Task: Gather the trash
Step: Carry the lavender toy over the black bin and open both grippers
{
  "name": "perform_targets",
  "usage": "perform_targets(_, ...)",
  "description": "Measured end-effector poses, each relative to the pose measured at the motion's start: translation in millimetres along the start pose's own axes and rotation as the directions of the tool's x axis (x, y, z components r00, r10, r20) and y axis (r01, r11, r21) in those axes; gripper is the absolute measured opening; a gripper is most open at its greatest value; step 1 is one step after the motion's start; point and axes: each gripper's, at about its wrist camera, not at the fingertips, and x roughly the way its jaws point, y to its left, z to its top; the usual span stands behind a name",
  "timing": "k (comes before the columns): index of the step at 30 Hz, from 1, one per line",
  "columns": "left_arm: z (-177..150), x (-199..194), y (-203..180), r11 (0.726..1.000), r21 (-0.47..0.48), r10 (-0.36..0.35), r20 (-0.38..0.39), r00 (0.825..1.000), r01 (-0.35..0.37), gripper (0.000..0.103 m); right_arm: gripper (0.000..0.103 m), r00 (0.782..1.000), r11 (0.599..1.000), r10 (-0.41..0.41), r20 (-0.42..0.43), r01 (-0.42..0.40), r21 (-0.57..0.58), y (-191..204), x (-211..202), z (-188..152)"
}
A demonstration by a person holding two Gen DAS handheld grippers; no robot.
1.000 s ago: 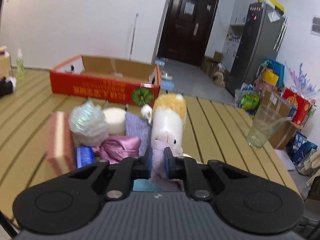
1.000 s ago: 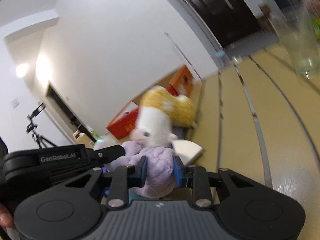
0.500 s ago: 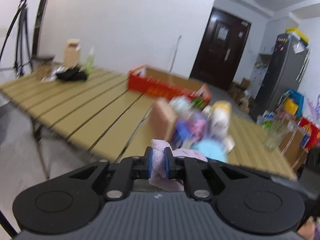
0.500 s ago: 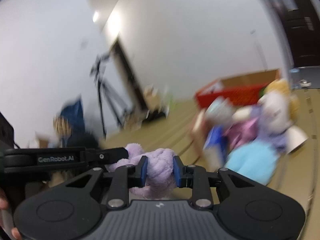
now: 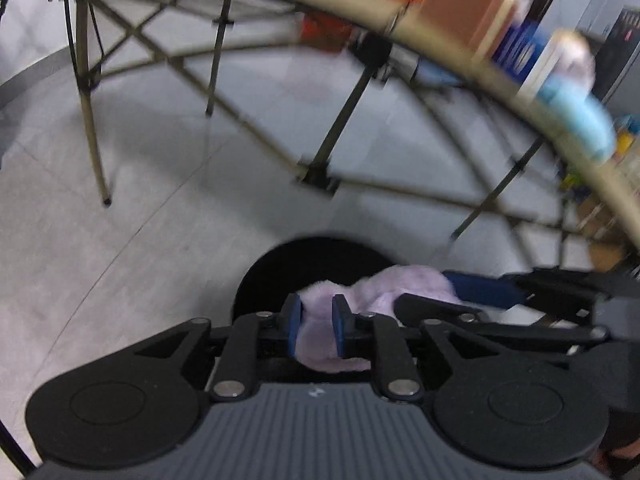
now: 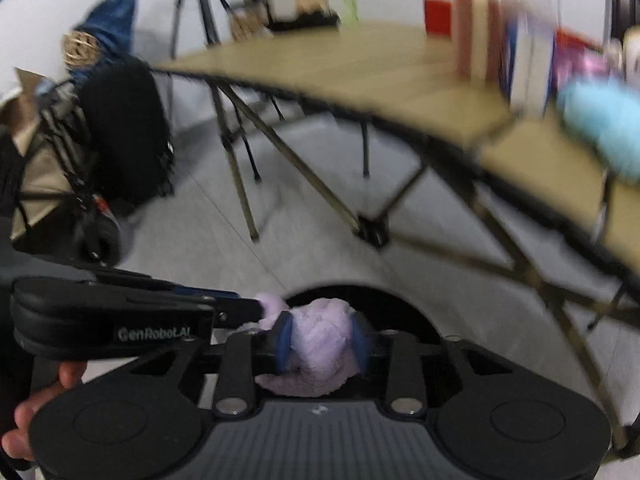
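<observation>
Home room: folding slat table (image 6: 400, 68), camera tripod (image 6: 196, 4), tiled floor (image 5: 160, 200)

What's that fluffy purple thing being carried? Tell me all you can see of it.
The purple cloth looks like soft, fuzzy plush, pale lilac, bunched into a lump. Both tools hold it at once: the left tool pinches one end, the right tool the other, its jaws having just been opening with the cloth between them. It hangs above a round black bin on the grey floor, beside the table.
</observation>
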Motion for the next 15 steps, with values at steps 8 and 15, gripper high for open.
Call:
perform_targets(8, -6, 13, 1, 0.995, 0.088, 0.052, -0.059, 0.997, -0.047, 0.045, 0.057, 0.992, 1.000, -0.015, -0.122, 0.015, -0.002, -23, 13, -18)
perform_targets(15, -3, 10, -6, 0.993, 0.110, 0.057, -0.043, 0.997, -0.052, 0.057, 0.057, 0.994, 1.000, -0.003, -0.110, 0.003, 0.001, -29, 15, -8)
